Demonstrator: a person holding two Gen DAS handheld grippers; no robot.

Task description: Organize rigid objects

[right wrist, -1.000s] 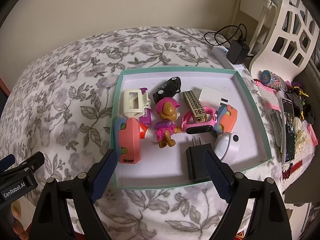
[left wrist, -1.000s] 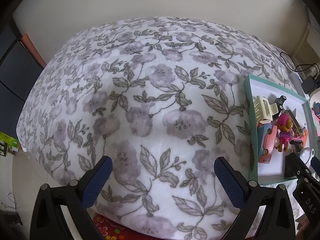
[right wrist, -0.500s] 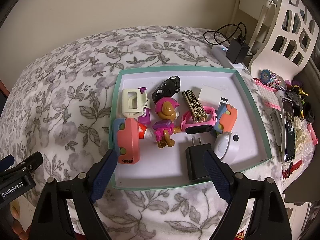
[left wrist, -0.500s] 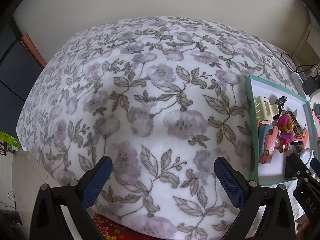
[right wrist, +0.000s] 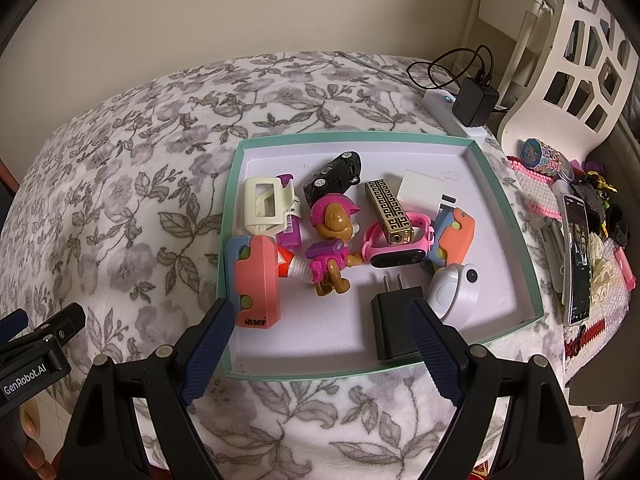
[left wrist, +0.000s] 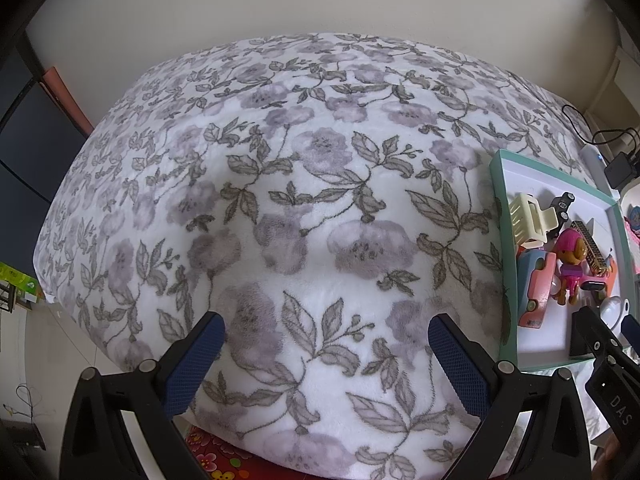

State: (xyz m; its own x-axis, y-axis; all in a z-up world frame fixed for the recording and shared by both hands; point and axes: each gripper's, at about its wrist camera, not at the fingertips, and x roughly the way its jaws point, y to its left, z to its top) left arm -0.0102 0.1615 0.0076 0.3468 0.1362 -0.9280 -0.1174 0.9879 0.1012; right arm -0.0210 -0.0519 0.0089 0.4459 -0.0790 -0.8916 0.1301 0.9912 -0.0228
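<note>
Hovering over a bed [left wrist: 304, 168] covered in a grey-and-lilac floral blanket, both tongs stand wide apart with nothing between them. The left tongs [left wrist: 326, 354] point at bare blanket, with the teal-rimmed tray [left wrist: 499, 248] off to their right. The right tongs [right wrist: 320, 344] hang just above the near edge of that same tray [right wrist: 508, 216], whose white floor carries all the small things in a loose heap. On its left side a pink and blue toy block [right wrist: 256, 280] lies lengthwise, with a cream hair claw clip [right wrist: 266, 206] just beyond it, resting partly on a purple lighter [right wrist: 290, 228]. A pink-helmeted toy pup figure [right wrist: 332, 240] lies in the middle, touching a pink kids' smartwatch [right wrist: 396, 246] at its right; a gold patterned lighter [right wrist: 390, 212] lies tilted across the watch strap. Behind the pup sits a black toy car [right wrist: 334, 174], and farther right a white card box [right wrist: 422, 190]. A black plug adapter [right wrist: 394, 322] lies prongs-away near the front, partly hidden by the right finger of the tongs, with a small white camera-like gadget [right wrist: 454, 290] beside it and an orange and blue toy [right wrist: 454, 236] behind that. Past the tray a white power strip [right wrist: 454, 114] holds a black charger [right wrist: 476, 102], and a phone [right wrist: 578, 256] lies on a cluttered ledge to the right.
</note>
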